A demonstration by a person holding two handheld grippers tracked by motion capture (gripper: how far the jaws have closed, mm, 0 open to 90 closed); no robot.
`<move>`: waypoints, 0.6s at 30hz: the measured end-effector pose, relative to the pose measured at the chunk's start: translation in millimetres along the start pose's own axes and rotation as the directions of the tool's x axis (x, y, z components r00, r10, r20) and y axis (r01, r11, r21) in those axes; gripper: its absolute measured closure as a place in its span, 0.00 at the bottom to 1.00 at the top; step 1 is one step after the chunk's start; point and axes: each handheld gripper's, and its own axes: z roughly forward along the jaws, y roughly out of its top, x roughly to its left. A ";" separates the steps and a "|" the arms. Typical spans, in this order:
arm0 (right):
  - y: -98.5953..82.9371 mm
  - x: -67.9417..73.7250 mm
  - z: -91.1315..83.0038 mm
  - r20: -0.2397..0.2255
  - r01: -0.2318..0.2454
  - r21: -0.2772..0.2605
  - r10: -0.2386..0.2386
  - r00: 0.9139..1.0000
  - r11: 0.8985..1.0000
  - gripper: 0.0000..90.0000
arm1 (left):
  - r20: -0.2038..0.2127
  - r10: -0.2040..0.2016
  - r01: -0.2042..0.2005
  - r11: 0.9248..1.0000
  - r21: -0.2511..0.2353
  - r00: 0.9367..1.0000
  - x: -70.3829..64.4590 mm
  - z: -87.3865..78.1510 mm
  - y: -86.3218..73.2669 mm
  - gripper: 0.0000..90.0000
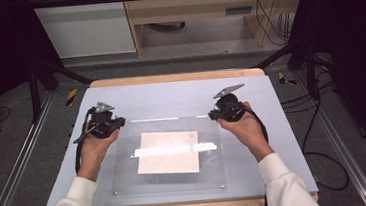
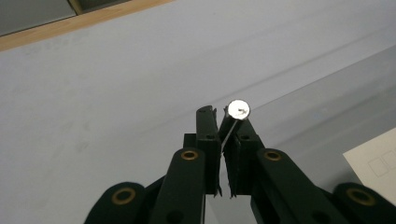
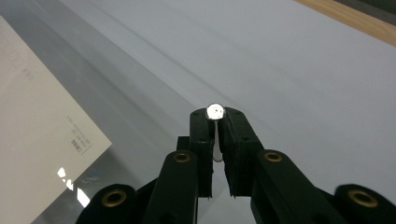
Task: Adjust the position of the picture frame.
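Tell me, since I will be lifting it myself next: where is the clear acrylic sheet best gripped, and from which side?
Probably at its two far corners, coming in from the left and right sides. The clear sheet lies flat over the paper, so only its thin edge offers a hold. The left gripper and right gripper each pinch that edge beside a round metal stud.

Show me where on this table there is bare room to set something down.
Bare mat lies along the far edge, between the left tool and right tool. Narrow strips run outside each hand, beside the clear sheet. The middle is taken: the sheet covers a paper, and each tool grips a silver-headed pin at its far corners.
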 end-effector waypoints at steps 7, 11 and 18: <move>-12.3 -39.0 -9.2 0.035 -0.034 0.007 0.034 0.999 0.999 0.92 | 0.018 0.023 -0.024 0.999 0.035 1.000 -29.1 27.0 15.9 0.94; -23.3 -53.2 -3.3 0.043 -0.069 0.015 0.068 0.997 0.997 0.92 | 0.015 0.016 -0.017 0.999 0.050 1.000 -39.1 42.7 15.0 0.94; -37.3 -60.5 9.6 0.032 -0.090 0.039 0.089 0.996 0.995 0.92 | 0.004 0.013 -0.013 0.997 0.080 1.000 -40.1 56.5 9.0 0.94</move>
